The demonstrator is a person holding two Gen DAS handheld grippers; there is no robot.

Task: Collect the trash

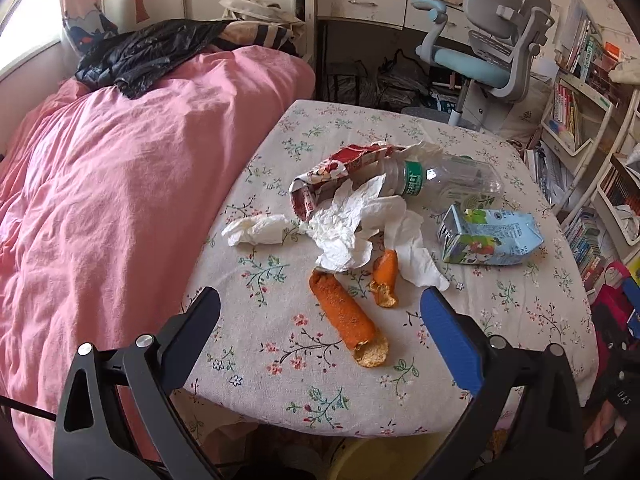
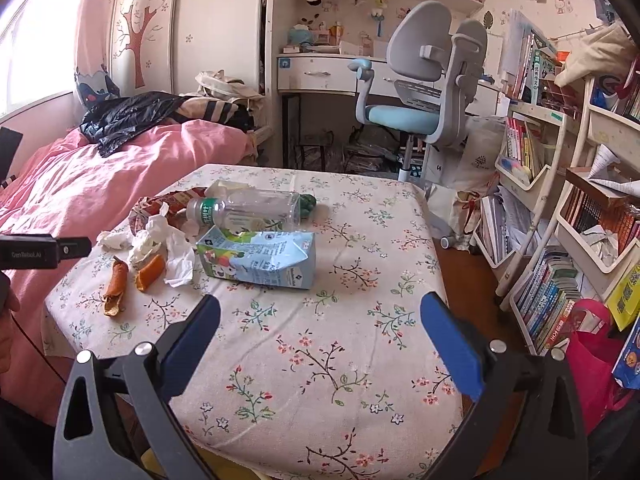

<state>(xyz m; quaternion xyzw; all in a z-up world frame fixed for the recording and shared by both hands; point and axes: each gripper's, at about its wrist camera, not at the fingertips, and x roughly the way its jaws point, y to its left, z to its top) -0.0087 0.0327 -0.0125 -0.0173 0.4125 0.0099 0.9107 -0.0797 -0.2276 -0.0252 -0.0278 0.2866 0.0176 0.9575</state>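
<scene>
Trash lies on a floral-cloth table. There are two orange peels, crumpled white tissues, a red snack wrapper, a clear plastic bottle and a flattened blue carton. My left gripper is open and empty, just above the long peel at the table's near edge. My right gripper is open and empty over bare cloth, nearer than the carton.
A bed with a pink quilt and a black plastic bag is on the left. A desk chair stands behind the table. Bookshelves line the right. A yellow bin sits under the near edge.
</scene>
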